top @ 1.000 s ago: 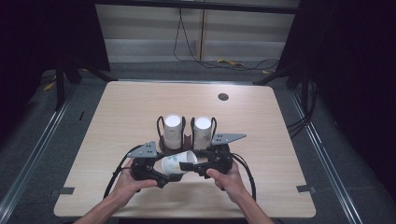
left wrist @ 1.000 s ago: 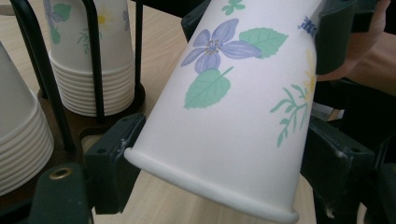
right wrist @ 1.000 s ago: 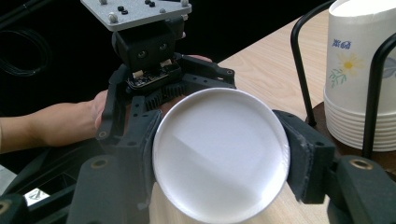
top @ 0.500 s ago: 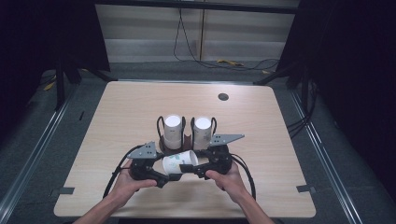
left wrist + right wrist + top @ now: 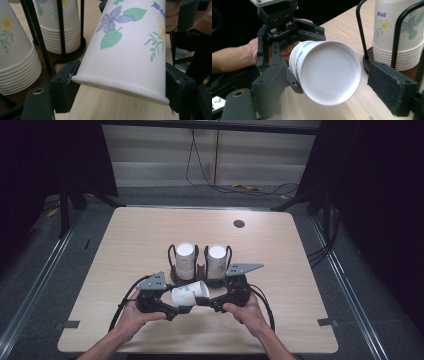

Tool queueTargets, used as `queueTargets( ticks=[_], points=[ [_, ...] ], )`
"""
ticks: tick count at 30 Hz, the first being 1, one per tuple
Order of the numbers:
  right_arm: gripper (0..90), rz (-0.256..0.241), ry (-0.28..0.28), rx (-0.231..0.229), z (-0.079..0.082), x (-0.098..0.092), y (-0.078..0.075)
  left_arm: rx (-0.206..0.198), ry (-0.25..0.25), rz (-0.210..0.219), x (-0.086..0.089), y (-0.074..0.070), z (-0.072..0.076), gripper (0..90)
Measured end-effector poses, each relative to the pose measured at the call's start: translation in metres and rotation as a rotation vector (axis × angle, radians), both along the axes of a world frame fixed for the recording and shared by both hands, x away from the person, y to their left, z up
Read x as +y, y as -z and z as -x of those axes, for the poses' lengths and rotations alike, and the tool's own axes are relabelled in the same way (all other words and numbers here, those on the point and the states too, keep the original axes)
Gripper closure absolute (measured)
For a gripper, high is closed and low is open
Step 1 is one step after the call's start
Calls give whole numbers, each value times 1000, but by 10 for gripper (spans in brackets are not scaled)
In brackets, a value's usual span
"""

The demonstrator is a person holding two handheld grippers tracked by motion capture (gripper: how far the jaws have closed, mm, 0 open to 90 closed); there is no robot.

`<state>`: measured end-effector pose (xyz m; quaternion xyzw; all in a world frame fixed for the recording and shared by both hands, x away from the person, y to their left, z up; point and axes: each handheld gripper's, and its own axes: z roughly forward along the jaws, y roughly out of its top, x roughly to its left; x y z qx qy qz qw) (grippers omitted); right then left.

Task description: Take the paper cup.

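While the person's hands came in from the near edge of the table (image 5: pixel 125 240), the left gripper (image 5: pixel 167 307) sat at the left with its two jaws pressed against the sides of a paper cup (image 5: pixel 190 295), clamping it just above the rim. The cup lay on its side above the wood, between the two grippers, its flowered wall showing in the left gripper view (image 5: pixel 130 47). To the right, the right gripper (image 5: pixel 212 302) faced the cup's closed bottom (image 5: pixel 329 72), its jaws spread wide and clear of it. Just beyond, two stacks of cups (image 5: pixel 200 260) stood upside down in a wire holder (image 5: pixel 200 272).
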<state>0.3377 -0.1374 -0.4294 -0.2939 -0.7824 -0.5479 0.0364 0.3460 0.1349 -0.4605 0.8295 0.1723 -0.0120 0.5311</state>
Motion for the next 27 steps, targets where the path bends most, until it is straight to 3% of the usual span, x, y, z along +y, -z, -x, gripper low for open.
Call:
queueTargets(
  ticks=[6, 9, 12, 18, 25, 27],
  points=[
    [156, 58, -14, -14, 2, -5, -1, 16, -1, -42, 2, 1, -1, 243],
    [156, 94, -20, -17, 2, -6, -1, 38, 37, -49, 1, 2, 1, 239],
    [158, 145, -38, -23, 2, -6, 0, 17, 45, -81, -2, 3, 4, 240],
    [171, 182, -74, -23, 3, -6, -1, 31, 44, -107, -1, 0, 2, 244],
    [178, 271, -114, -36, 3, 0, -1, 24, 56, -158, -4, -7, -2, 245],
    [185, 292, -119, -45, 2, 2, -2, 0, 53, -182, -6, -5, 0, 245]
  ],
)
